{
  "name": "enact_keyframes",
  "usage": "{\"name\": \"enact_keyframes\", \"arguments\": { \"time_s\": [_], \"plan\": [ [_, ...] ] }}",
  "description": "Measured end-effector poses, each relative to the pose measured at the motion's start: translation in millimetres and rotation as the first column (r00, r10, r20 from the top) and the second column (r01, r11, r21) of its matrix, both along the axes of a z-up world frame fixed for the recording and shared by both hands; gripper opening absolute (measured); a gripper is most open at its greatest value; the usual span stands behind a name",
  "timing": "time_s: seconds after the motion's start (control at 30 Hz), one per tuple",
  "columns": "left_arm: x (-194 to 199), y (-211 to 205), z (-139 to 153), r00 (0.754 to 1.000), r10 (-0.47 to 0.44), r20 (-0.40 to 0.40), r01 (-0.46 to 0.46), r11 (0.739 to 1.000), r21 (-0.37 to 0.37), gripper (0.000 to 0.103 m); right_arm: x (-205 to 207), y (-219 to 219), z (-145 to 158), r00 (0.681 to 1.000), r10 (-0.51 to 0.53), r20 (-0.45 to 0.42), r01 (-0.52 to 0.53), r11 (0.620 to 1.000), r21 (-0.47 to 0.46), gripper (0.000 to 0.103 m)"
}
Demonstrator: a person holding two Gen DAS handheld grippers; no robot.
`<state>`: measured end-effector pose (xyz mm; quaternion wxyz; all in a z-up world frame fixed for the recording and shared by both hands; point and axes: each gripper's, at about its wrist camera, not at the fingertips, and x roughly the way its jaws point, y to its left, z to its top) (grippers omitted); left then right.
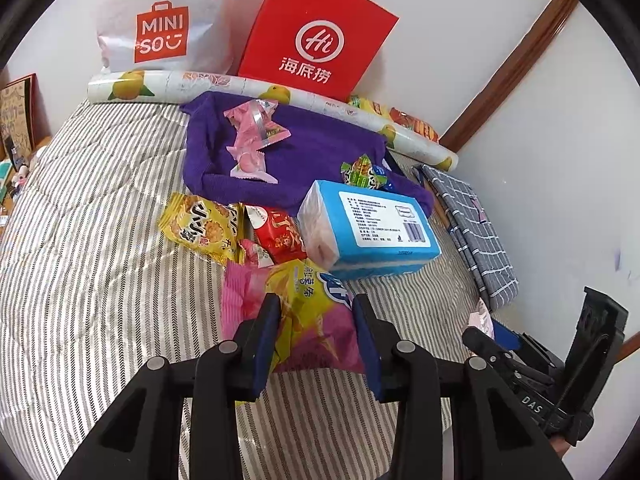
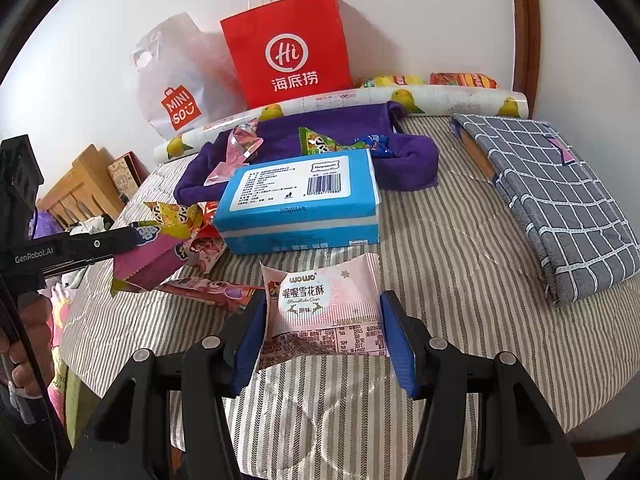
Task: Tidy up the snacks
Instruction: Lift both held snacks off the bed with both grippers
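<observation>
Nearest lens, left wrist view: left gripper (image 1: 316,334), jaws clamped on a pink/yellow chip bag (image 1: 304,312); pads press both sides of the bag. The right wrist view shows this bag (image 2: 156,256) held clear of the bed.

Right gripper (image 2: 324,332): jaws clamped on a pink snowflake-crisp packet (image 2: 324,312), pads touching its L and R edges, label side up.

Surface = striped bed cover (image 1: 100,240).

Blue tissue pack (image 1: 372,228) lies mid-bed, barcode label up, its far edge on the purple towel (image 1: 312,148).

On the towel:
- pink snack packets (image 1: 254,136), several, piled toward the L part
- green candy wrappers (image 1: 362,172) just behind the tissue pack

Loose on the cover, just L of the tissue pack: yellow cracker packet (image 1: 200,224) and red snack packet (image 1: 280,236), touching each other. Another small pink packet (image 1: 256,254) sits between those and the held bag.

Back, along the wall: lemon-print paper roll (image 1: 160,86), red Haidilao paper bag (image 1: 320,36) upright, white Miniso plastic bag (image 1: 160,28) beside it. Behind the roll's R end, more snack bags (image 2: 460,80), partly hidden.

R side of bed: folded grey checked cloth (image 2: 560,192).
</observation>
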<state>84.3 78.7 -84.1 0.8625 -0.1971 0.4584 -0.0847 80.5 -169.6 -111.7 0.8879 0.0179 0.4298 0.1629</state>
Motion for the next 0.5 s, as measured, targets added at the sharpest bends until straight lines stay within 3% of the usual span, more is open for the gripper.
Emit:
{"name": "enact_keyframes", "arguments": {
  "time_s": [0.13, 0.23, 0.37, 0.5],
  "plan": [
    [-3.6, 2.2, 6.8, 1.000, -0.005, 0.016, 0.005, 1.000, -0.008, 0.035, -0.1, 1.2, 0.0, 1.000, -0.001, -0.003, 0.001, 1.000, -0.003, 0.056],
    [-4.7, 2.1, 10.1, 0.999, -0.030, 0.019, 0.031, 0.998, -0.058, 0.034, -0.7, 4.8, 2.3, 1.000, 0.004, 0.002, -0.004, 1.000, -0.006, 0.056],
    [-5.3, -1.7, 14.2, 0.999, -0.025, 0.033, 0.025, 1.000, -0.019, 0.033, 0.0, 8.3, 7.6, 1.000, 0.013, 0.013, -0.013, 1.000, -0.008, 0.056],
    [-5.5, -0.2, 20.0, 0.999, -0.025, 0.047, 0.026, 0.999, -0.026, 0.033, -0.2, 10.6, 13.3, 1.000, 0.020, 0.024, -0.019, 1.000, -0.011, 0.056]
  ]
}}
